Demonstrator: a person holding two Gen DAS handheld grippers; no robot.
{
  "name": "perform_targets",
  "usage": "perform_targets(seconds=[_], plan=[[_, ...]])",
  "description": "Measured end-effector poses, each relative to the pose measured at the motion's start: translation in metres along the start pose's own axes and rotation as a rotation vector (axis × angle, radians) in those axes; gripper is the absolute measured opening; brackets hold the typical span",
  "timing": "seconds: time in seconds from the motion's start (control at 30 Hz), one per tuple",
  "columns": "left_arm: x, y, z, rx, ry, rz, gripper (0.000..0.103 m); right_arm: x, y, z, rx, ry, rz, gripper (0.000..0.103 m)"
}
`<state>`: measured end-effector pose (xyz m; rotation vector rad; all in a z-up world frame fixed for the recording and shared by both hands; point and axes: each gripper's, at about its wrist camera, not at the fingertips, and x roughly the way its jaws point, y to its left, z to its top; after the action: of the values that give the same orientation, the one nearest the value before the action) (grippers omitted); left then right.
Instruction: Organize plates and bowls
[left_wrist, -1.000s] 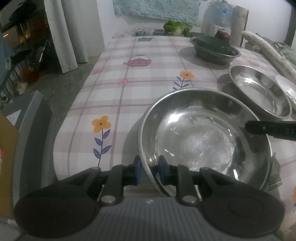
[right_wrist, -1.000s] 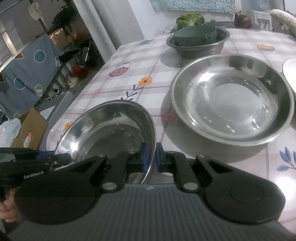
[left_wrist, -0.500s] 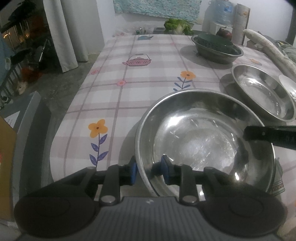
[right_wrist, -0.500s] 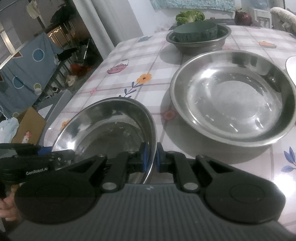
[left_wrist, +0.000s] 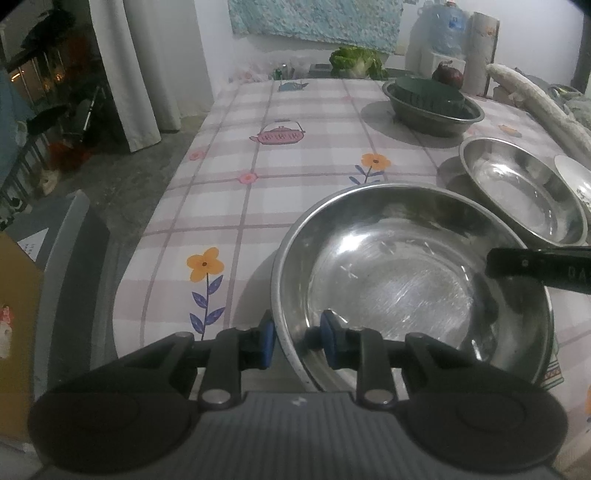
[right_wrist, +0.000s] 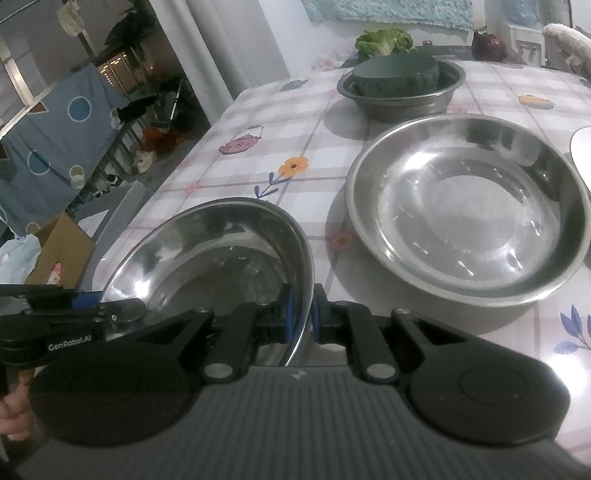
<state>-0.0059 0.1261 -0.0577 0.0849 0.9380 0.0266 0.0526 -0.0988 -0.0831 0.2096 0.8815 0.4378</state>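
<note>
Left tool (left_wrist: 297, 339) loosened, straddling bowl (left_wrist: 406, 280) rim | right tool (right_wrist: 301, 319) clamped on rim

Near basin (left_wrist: 406, 273) on table (left_wrist: 288, 155), second basin (left_wrist: 517, 192) just behind

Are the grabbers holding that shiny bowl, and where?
Yes. The right hand-held gripper pinches the near steel bowl by its rim. The left hand-held gripper straddles the opposite rim, but its blue pads stand apart, not pressing.
</note>
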Motion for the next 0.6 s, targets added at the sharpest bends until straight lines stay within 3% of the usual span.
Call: perform_targets(seconds=[0.6], plan=[[-0.017,-0.001,0.004,0.005,-0.044,0.006,0.027,-0.012,0.002,0.004,-0.001,-0.027,0.006,0.01]])
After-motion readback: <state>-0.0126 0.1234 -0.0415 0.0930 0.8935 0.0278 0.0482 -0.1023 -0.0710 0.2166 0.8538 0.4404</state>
